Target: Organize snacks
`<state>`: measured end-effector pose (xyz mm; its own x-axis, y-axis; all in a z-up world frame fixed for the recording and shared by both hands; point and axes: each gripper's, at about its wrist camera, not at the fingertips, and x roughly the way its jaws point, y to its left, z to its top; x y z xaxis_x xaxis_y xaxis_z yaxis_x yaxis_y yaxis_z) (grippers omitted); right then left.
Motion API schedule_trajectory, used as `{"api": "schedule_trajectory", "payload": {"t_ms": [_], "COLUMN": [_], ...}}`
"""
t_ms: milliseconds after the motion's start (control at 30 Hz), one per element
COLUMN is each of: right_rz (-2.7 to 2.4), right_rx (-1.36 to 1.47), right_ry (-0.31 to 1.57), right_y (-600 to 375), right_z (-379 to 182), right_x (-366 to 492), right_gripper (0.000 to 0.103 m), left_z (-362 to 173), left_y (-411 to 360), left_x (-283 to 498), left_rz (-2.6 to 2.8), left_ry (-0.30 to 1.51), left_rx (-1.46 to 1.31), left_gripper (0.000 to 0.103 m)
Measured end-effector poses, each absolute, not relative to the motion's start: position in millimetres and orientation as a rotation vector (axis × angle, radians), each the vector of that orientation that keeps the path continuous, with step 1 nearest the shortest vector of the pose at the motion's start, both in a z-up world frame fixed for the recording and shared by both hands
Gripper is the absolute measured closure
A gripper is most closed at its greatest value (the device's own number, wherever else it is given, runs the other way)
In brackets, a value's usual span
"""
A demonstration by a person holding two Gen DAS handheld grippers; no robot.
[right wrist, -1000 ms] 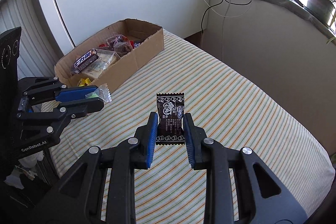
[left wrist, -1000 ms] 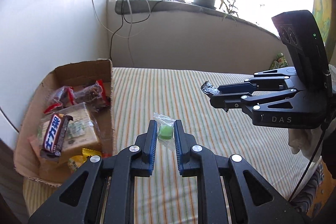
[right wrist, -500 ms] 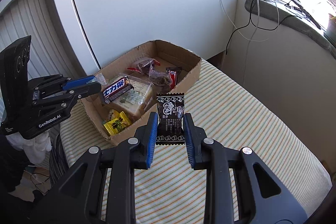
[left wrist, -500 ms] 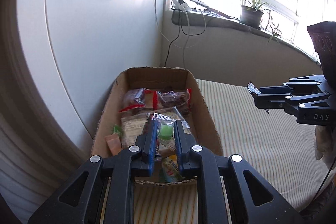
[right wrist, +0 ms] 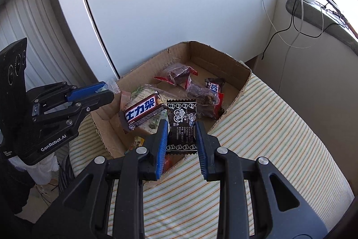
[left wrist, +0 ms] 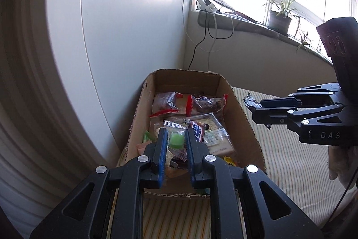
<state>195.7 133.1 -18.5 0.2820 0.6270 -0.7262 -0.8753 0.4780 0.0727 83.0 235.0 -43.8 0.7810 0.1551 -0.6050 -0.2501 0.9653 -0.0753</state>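
Both grippers hung over the cardboard box (right wrist: 226,64), each carrying a snack — the step in hand looked like the drop-off. The left gripper (left wrist: 176,142) was pinching a clear wrapper with a green candy (left wrist: 176,141) between its blue pads, with the box interior directly ahead of and below its fingertips. The right gripper (right wrist: 181,133) was clamped on a black sachet (right wrist: 181,124), which stood upright between its fingers above the near end of the box, the Snickers bar (right wrist: 143,113) lying just to its left. From the left wrist view, the right gripper sat off to the right, beyond the box wall.

The next move probably called for spreading each pair of fingers so the snacks fell inside — the sachet may need carrying a little forward first, since it seemed close to the near wall.
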Motion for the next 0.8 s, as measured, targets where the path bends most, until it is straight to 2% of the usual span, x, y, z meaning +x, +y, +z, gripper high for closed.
{"api": "schedule_trajectory", "payload": {"t_ms": [33, 100, 200, 367, 500, 567, 633, 800], "right_rz": [1.047, 1.036, 1.04, 1.038, 1.036, 1.039, 1.029, 1.009], "right_rx": [-0.372, -0.37, -0.352, -0.333, -0.319, -0.312, -0.31, -0.31], "right_ry": [0.771, 0.764, 0.759, 0.748, 0.732, 0.722, 0.709, 0.68], "right_y": [134.5, 136.7, 134.4, 121.5, 108.9, 102.8, 96.4, 80.2], "right_z": [-18.0, -16.4, -12.5, -7.3, -3.8, -1.7, 0.0, 5.1], "right_x": [195.3, 195.8, 196.3, 192.1, 187.2, 183.4, 179.4, 168.2], "right_gripper": [0.077, 0.075, 0.064, 0.063, 0.055, 0.055, 0.052, 0.038], "left_z": [-44.1, -44.0, -41.5, -37.2, -33.7, -30.9, -27.2, -17.3], "left_y": [235.7, 239.0, 241.0, 237.8, 231.5, 227.8, 223.2, 208.2], "left_x": [84.1, 85.9, 86.1, 84.5, 81.2, 78.4, 75.0, 66.2], "left_rz": [0.224, 0.227, 0.244, 0.249, 0.255, 0.253, 0.259, 0.279], "left_ry": [0.637, 0.633, 0.621, 0.616, 0.619, 0.62, 0.617, 0.607], "left_rx": [-0.158, -0.181, -0.189, -0.177, -0.17, -0.172, -0.172, -0.158], "left_gripper": [0.084, 0.083, 0.081, 0.081, 0.081, 0.081, 0.07, 0.059]}}
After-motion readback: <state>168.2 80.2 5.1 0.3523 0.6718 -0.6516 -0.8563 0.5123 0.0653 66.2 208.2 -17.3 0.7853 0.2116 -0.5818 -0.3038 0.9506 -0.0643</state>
